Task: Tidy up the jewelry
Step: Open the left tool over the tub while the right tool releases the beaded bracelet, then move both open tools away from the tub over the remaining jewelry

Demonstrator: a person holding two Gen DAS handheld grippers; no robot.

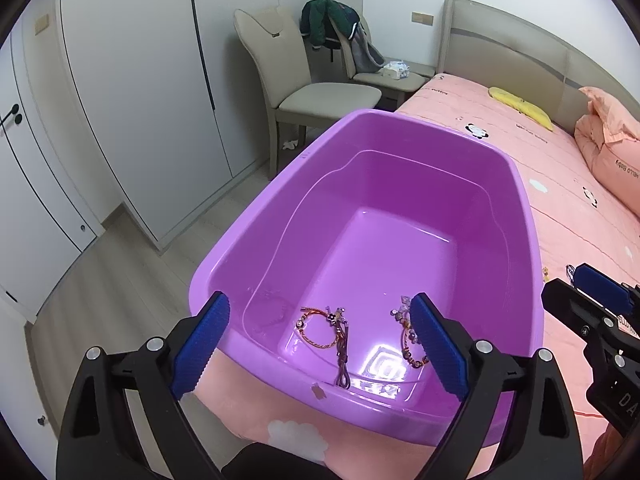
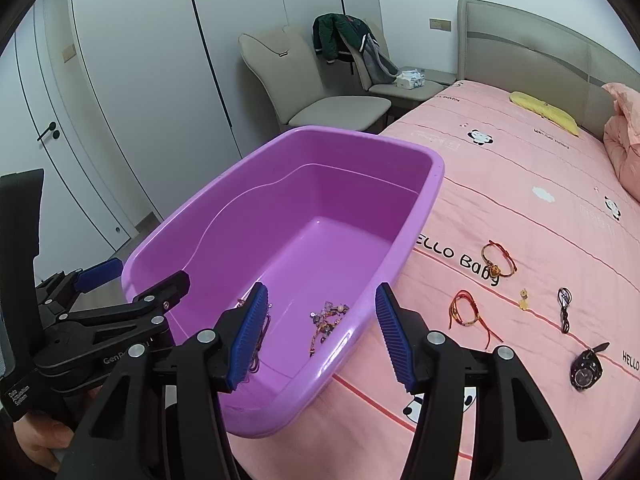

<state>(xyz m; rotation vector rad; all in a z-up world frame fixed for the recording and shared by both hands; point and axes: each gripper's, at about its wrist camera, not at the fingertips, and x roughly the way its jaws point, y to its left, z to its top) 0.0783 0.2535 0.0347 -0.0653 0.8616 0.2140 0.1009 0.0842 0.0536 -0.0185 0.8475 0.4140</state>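
A purple plastic tub point(image 1: 524, 216) point(image 2: 424, 200) sits on the pink bed. Inside it lie a red cord bracelet point(image 1: 320, 330) and a beaded bracelet point(image 1: 406, 338) point(image 2: 326, 318). My left gripper point(image 1: 320, 344) is open and empty above the tub's near rim. My right gripper point(image 2: 320, 336) is open and empty over the tub's right rim. On the bed to the right of the tub lie a gold bracelet with a red cord point(image 2: 498, 260), a red string bracelet point(image 2: 468, 312), a small gold charm point(image 2: 523, 298), a silver and black pendant point(image 2: 564, 306) and a black watch point(image 2: 586, 368).
The bed point(image 2: 520, 168) has a yellow cushion point(image 2: 544, 106) and a pink pillow point(image 2: 624, 152) near the headboard. Two beige chairs point(image 2: 320, 96) stand past the bed, one with a green jacket. White wardrobes point(image 2: 140, 80) line the left wall.
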